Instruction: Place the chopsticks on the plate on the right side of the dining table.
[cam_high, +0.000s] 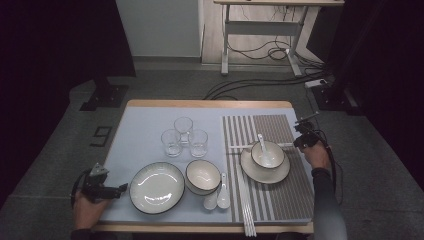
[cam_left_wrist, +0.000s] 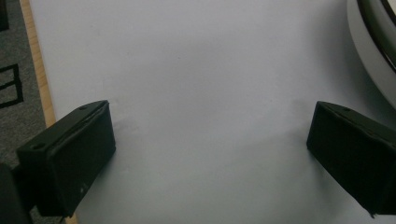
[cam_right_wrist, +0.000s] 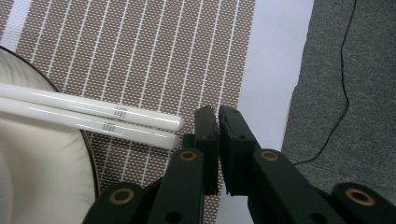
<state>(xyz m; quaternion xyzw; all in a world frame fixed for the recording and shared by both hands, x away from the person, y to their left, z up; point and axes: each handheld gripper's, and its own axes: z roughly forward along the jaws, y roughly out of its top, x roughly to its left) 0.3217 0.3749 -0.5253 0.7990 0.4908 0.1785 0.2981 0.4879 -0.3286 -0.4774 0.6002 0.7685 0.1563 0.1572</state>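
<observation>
A pair of white chopsticks (cam_right_wrist: 93, 114) lies across the rim of a white plate (cam_right_wrist: 42, 186) on the brown striped placemat (cam_right_wrist: 154, 51). My right gripper (cam_right_wrist: 218, 112) is shut and empty, its tips just right of the chopstick ends. In the high view it (cam_high: 297, 143) hovers at the placemat's right edge, beside the plate (cam_high: 248, 170) that carries a bowl (cam_high: 272, 161) and a spoon (cam_high: 262, 146). My left gripper (cam_left_wrist: 210, 135) is open over the bare blue mat, nothing between the jaws. It (cam_high: 121, 189) rests at the table's front left, next to a large plate (cam_high: 157, 187).
Three glasses (cam_high: 184, 136) stand mid-table on the blue mat (cam_high: 145, 125). An empty bowl (cam_high: 203, 176) and two white spoons (cam_high: 218, 196) sit beside the large plate. More chopsticks (cam_high: 246, 212) lie along the placemat's left part toward the front edge. Cables run across the floor behind.
</observation>
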